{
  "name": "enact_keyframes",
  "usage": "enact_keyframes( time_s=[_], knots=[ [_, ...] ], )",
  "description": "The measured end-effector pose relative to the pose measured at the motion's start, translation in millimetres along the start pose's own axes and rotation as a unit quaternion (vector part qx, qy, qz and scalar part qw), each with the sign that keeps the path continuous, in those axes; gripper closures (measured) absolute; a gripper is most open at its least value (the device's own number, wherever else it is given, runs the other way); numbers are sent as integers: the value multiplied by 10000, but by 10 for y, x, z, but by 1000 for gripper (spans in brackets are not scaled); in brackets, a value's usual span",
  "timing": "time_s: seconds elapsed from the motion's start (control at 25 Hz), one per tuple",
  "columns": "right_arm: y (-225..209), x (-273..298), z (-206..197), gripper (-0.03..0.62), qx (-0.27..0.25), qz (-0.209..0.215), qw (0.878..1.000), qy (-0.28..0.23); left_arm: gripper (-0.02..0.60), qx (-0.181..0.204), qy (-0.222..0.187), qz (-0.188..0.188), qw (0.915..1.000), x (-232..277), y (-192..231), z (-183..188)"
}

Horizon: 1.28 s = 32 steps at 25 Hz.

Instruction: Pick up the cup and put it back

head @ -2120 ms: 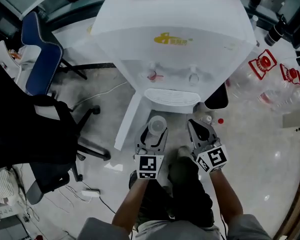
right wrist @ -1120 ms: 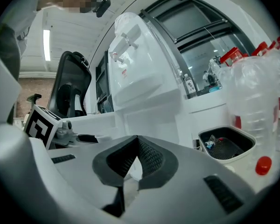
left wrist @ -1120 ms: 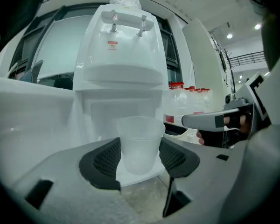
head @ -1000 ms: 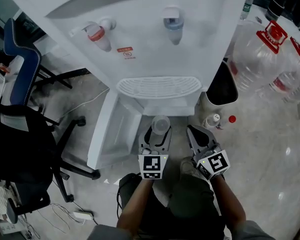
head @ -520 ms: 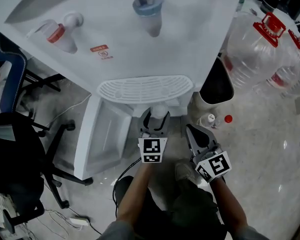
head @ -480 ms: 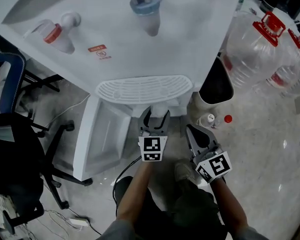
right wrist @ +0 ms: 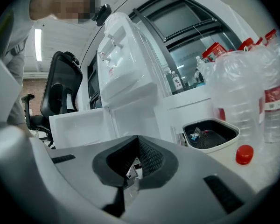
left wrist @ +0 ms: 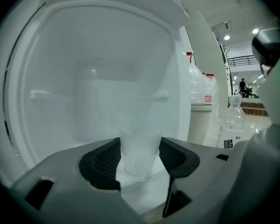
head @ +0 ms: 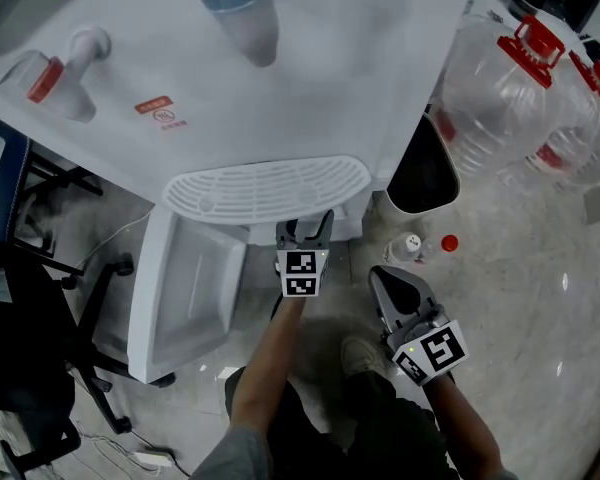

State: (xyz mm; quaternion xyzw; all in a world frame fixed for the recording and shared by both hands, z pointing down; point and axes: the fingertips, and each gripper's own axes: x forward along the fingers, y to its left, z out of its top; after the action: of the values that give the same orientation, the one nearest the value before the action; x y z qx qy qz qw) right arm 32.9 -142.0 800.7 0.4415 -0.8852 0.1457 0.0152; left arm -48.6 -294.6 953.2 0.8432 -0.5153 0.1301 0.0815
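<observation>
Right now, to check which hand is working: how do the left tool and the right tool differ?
The left tool is shut on the clear cup; the right tool is shut with nothing between its jaws. The left tool reaches into the dispenser's lower cabinet; the right tool hangs back outside it, above the floor. Both carry a marker cube.

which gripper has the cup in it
The left gripper: a clear plastic cup is clamped between its fingers. The right gripper is shut with nothing between its fingers.
</observation>
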Motion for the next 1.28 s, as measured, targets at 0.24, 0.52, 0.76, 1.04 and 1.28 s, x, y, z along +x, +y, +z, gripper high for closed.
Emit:
enact_keyframes(
  time_s=[0.24,0.52,0.76,1.04,1.28],
  knots=[
    [-36,-101,-76,585,73,-58,9999,71,322,-124,338,-28,9993,284,51,-142],
    [-60,-176,-113,585,51,-94,9998,151,313,-315,458,-41,9984,383,51,-146],
    [-29,-169,-59,585,10,-30,9999,127,229,-413,473,-73,9980,279,61,-130],
    [27,-117,-52,585,96,-7,10000,15,229,-414,394,-161,9982,-22,20,17],
    [85,-55,-87,585,245,7,9997,-38,232,-651,309,-78,9974,-401,16,207]
  ],
)
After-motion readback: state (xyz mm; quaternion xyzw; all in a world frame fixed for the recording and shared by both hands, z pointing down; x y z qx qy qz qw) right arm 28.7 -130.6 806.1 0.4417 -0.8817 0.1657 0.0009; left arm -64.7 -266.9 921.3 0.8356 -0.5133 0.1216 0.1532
